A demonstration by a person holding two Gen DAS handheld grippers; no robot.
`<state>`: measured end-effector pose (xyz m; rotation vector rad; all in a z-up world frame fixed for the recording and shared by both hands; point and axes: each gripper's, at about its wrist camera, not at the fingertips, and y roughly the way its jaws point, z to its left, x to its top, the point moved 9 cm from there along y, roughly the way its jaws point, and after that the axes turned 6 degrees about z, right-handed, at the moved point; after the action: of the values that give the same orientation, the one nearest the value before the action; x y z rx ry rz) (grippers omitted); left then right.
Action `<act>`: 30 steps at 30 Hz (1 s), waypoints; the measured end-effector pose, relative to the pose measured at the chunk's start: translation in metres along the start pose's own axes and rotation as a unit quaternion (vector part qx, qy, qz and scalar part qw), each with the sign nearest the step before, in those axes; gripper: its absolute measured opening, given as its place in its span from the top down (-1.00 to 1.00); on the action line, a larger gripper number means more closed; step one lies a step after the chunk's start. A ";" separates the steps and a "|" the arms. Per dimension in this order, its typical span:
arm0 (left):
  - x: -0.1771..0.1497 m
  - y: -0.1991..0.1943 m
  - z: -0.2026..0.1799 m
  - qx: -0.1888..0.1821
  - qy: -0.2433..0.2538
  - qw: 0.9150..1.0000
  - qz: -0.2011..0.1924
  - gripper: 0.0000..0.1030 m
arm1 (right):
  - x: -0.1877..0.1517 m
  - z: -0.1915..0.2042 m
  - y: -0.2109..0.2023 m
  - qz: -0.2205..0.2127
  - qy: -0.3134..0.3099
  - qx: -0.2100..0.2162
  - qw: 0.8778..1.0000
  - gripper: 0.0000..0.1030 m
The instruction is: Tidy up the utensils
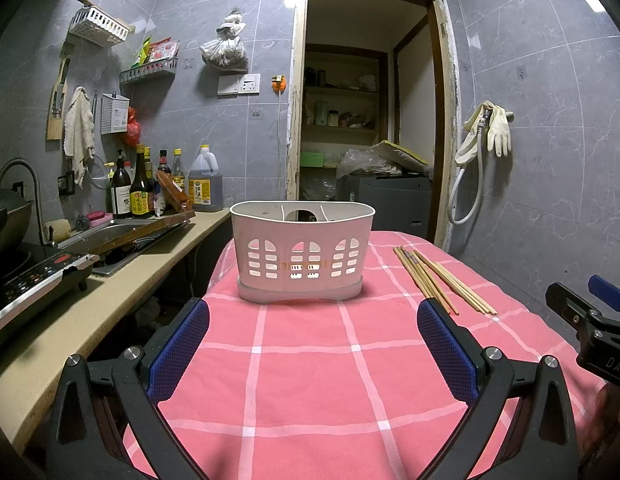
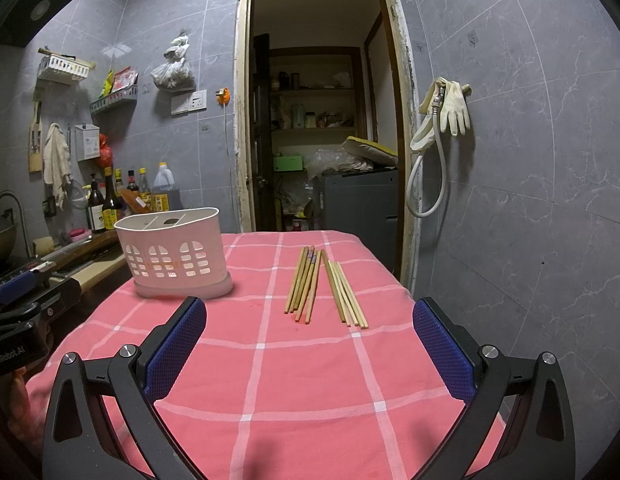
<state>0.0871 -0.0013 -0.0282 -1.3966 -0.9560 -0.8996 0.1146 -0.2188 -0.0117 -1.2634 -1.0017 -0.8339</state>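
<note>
A white slotted utensil holder (image 1: 301,256) stands upright on the pink checked tablecloth (image 1: 305,380), straight ahead of my left gripper (image 1: 314,340), which is open and holds nothing. Several wooden chopsticks (image 1: 442,280) lie loose in two bunches to the holder's right. In the right wrist view the chopsticks (image 2: 326,288) lie ahead of my right gripper (image 2: 310,340), also open with nothing between its fingers, and the holder (image 2: 177,256) stands at the left. The right gripper's body (image 1: 590,320) shows at the left view's right edge.
A counter (image 1: 109,292) with a sink (image 1: 121,236), an induction hob (image 1: 33,280) and sauce bottles (image 1: 149,188) runs along the left. A doorway (image 1: 366,120) opens behind the table. A hose and rubber gloves (image 1: 490,132) hang on the right wall.
</note>
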 end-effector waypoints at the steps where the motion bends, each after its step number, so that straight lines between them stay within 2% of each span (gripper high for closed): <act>1: 0.000 0.000 0.000 0.000 0.000 1.000 0.000 -0.97 | 0.000 0.000 0.000 0.000 0.000 0.000 1.000 -1.00; 30: -0.003 0.001 -0.002 0.000 0.000 1.000 0.001 -0.97 | 0.000 0.002 0.000 0.001 0.000 0.000 1.000 -1.00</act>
<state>0.0866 -0.0033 -0.0311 -1.3973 -0.9549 -0.8990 0.1143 -0.2170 -0.0116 -1.2641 -1.0012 -0.8327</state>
